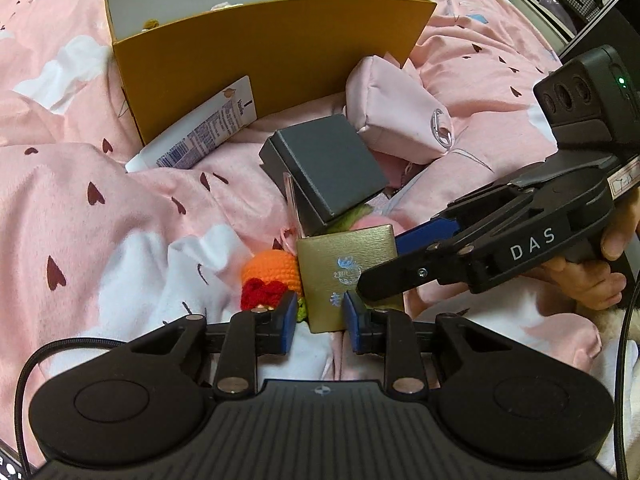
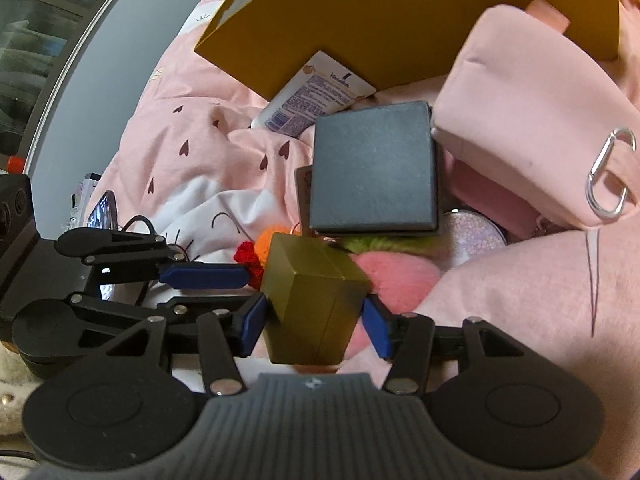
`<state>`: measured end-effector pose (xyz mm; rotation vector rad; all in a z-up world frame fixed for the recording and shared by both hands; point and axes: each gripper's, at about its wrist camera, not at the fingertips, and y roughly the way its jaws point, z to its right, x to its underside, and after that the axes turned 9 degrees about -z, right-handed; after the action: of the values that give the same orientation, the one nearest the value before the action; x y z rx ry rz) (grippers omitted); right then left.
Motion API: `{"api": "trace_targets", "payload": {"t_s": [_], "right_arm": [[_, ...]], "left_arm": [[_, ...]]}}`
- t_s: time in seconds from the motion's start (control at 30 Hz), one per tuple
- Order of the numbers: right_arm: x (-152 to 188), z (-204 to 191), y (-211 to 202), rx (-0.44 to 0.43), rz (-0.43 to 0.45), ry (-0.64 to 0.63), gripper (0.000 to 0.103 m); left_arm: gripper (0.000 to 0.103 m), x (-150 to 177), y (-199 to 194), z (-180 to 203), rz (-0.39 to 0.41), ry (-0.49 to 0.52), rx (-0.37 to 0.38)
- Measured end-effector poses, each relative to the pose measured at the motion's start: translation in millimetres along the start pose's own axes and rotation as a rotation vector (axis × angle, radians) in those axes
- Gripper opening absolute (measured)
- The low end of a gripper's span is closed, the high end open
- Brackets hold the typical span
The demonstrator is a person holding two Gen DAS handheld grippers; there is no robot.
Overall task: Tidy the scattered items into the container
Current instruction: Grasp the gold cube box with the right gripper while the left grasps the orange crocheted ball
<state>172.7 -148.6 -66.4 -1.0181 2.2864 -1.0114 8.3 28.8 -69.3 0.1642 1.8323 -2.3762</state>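
On a pink quilted bedspread (image 1: 100, 208) printed with dark hearts, a small gold brushed-card box (image 1: 344, 276) sits between two hand-held grippers, an orange crocheted toy (image 1: 274, 270) touching its side. The left gripper (image 1: 320, 316) has its blue pads on either side of the box's near end, the right pad touching it; whether the left pad does cannot be told. The right gripper (image 2: 316, 320) straddles the box with both pads just clear of its faces (a hand (image 1: 592, 276) on its handle shows only in the left wrist view). That view alone looks into the open mustard cardboard container (image 1: 256, 68) beyond; the right wrist view alone shows a glittery round compact (image 2: 472, 236) behind the dark grey square box (image 2: 374, 168).
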Motion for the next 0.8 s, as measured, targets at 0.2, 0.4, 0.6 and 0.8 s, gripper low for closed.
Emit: {"api": "trace_targets", "payload": {"t_s": [0.2,0.4,0.6,0.8], "right_arm": [[3,-7,-8,0.010,0.033,-0.038,0.052],[2,-16,-14,0.002,0.054,-0.079,0.052],[-11,-27,6,0.028,0.034,-0.126,0.053],[-13,-23,14,0.026,0.020,-0.107,0.048]], "left_arm": [[0.030,1,-3,-2,0.001,0.003,-0.010],[0.028,3,-5,-3,-0.004,0.021,-0.024],[0.028,4,-6,-6,-0.008,0.014,-0.021],[0.028,5,-6,-10,-0.005,-0.002,-0.009]]}}
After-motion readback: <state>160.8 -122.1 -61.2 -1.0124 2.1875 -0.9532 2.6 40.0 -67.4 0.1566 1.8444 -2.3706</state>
